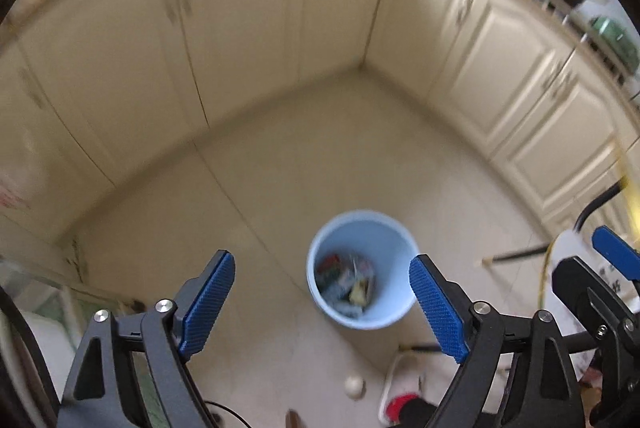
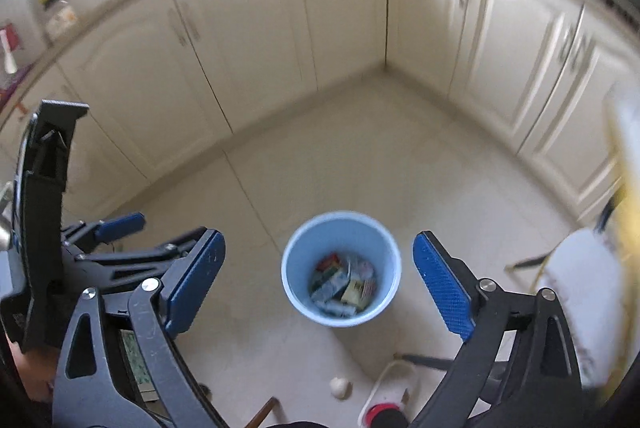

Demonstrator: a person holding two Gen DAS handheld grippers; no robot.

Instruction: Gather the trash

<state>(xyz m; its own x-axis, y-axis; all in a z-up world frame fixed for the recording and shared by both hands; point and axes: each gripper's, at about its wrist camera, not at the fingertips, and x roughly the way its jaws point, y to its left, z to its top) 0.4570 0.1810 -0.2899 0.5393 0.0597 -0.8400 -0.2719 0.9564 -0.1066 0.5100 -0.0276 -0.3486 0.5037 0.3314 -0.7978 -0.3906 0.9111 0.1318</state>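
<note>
The light blue waste bin (image 1: 362,270) is standing upright on the pale tiled floor (image 1: 320,156), its long axis running vertical and its round mouth pointing straight up toward both cameras. It is a smooth, slightly tapered plastic cylinder with a thin rim, and it is sitting in the near middle of the floor, well apart from the cream cabinet doors (image 1: 240,28) that are wrapping the far left and far right sides of the room. Inside, at the bottom, crumpled wrappers (image 2: 344,286) are lying in a loose heap: red, green, yellow and pale blue pieces, mostly flat packets, details blurred. The left gripper (image 1: 322,302) is hovering above the floor with its jaws spread wide and nothing between them; its blue ribbed pads (image 1: 438,308) are framing the bin from above. The right gripper (image 2: 320,282) is likewise hanging over the bin with jaws spread apart and gripping nothing, the bin showing between its fingers. In the right wrist view the left gripper's black frame is appearing at the near left. A small pale round lump (image 2: 340,387) is lying on the floor near the bin's near side, and just right of it a white object with a red part (image 2: 386,400) is resting on the tiles. A white cushioned chair (image 2: 576,292) is standing at the near right.
</note>
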